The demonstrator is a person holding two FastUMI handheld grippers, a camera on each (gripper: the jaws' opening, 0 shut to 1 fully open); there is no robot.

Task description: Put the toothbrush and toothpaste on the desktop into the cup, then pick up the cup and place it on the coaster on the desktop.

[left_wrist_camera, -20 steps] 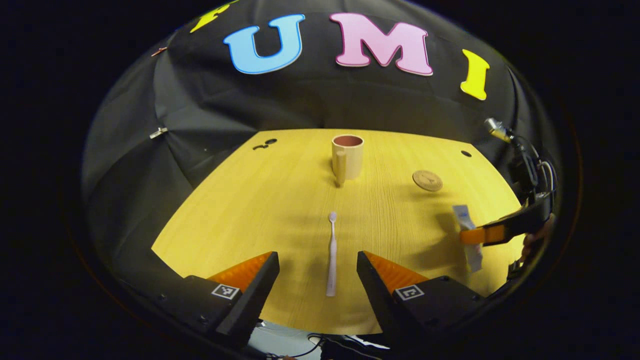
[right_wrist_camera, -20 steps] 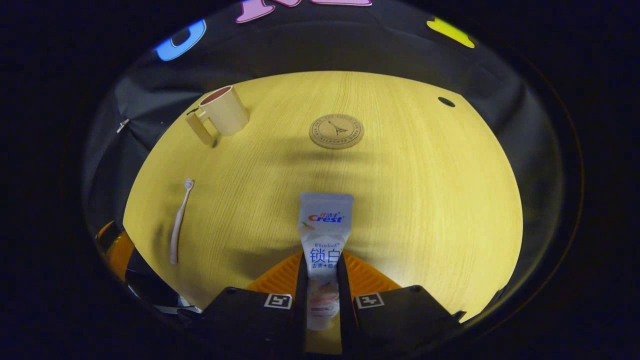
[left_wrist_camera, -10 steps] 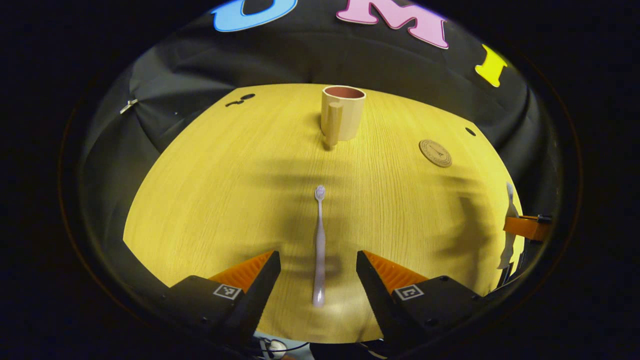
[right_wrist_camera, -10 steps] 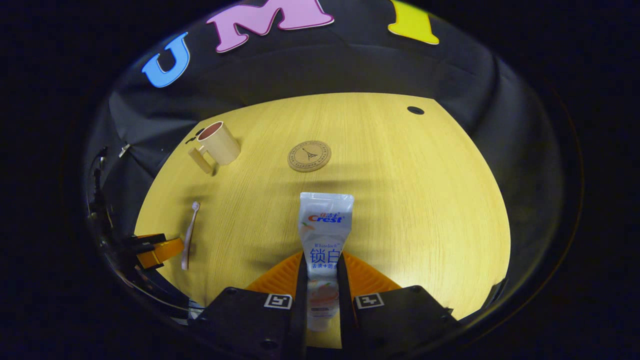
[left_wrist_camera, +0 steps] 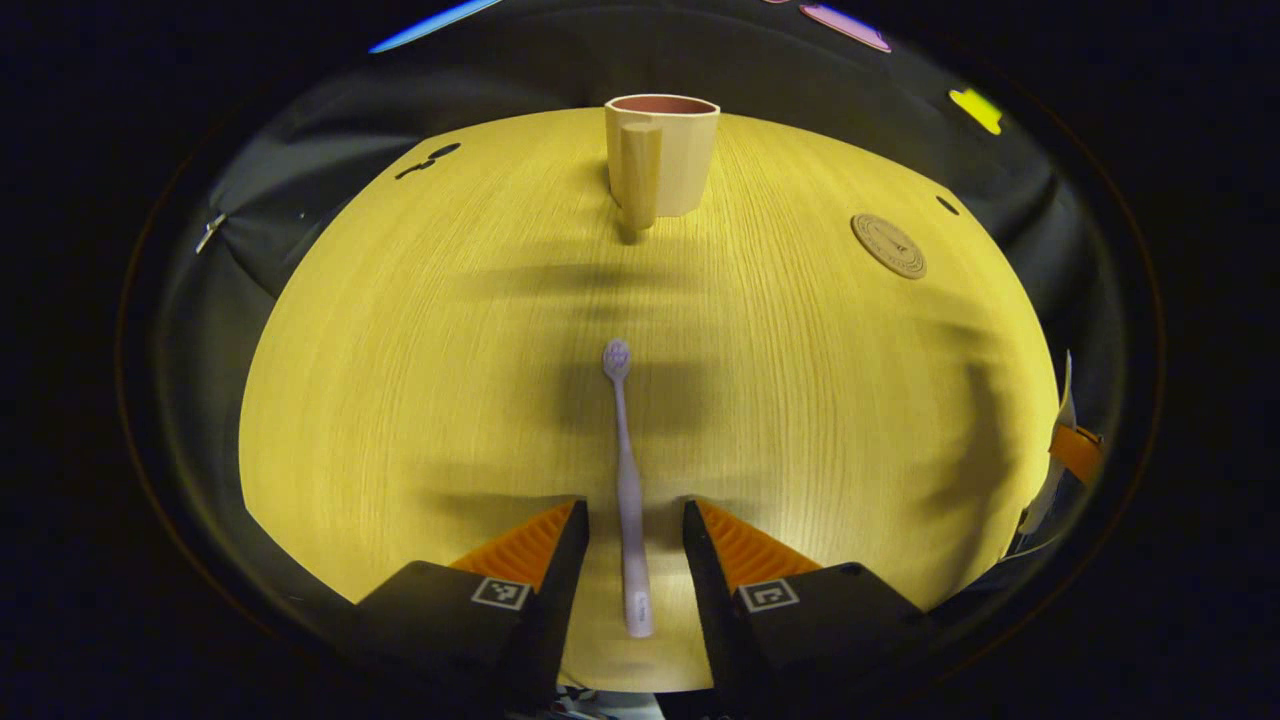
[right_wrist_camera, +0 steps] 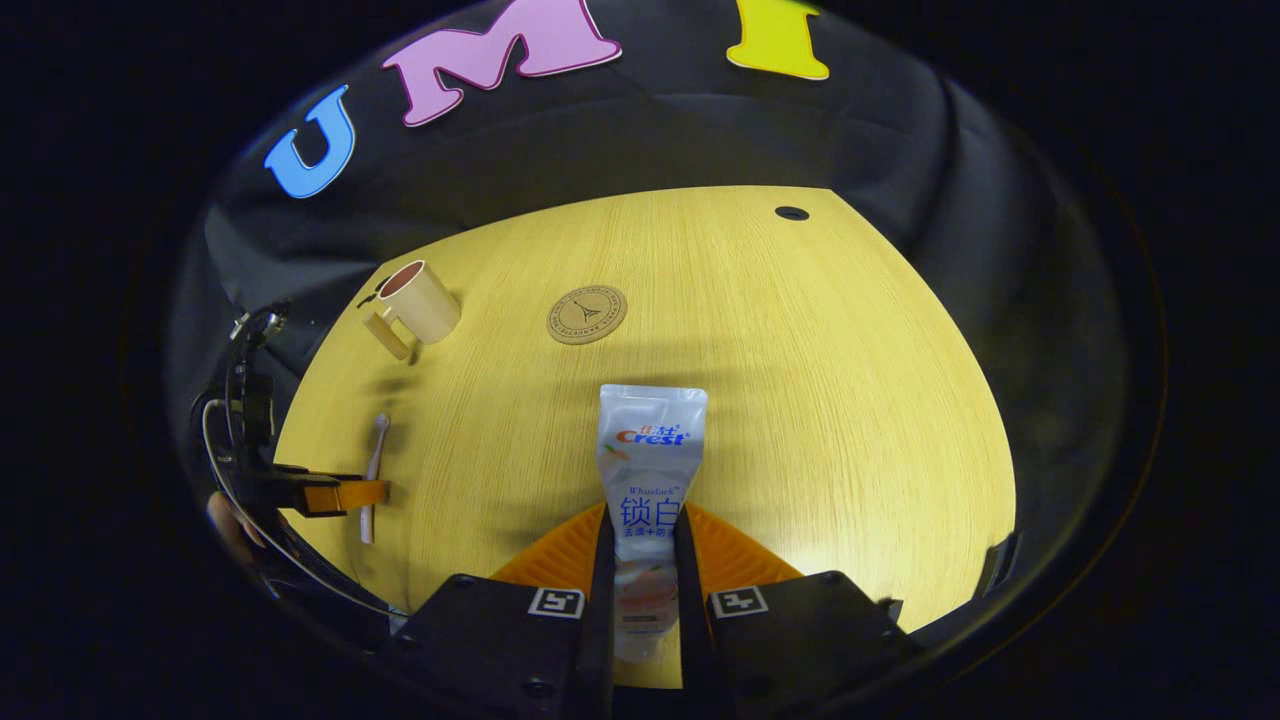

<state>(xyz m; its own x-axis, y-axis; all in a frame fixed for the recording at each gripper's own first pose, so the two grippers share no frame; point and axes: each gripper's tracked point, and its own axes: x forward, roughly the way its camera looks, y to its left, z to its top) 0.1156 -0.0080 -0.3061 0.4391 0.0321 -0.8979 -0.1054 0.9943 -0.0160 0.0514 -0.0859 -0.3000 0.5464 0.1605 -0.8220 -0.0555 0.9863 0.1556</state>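
Right hand-held gripper (right_wrist_camera: 640, 560) clamping toothpaste (right_wrist_camera: 648, 470), left hand-held gripper (left_wrist_camera: 635, 525) — parted — straddling toothbrush (left_wrist_camera: 627, 480)

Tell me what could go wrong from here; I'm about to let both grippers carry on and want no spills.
1. The left gripper straddles the toothbrush near its tail end, with gaps on both sides; closing there may pinch only the tip, so the long head could droop or swing.
2. The right gripper clamps the toothpaste low, most of the tube sticking out ahead; it may flop on the way.
3. The cup is narrow, so a tilted drop might tip it.
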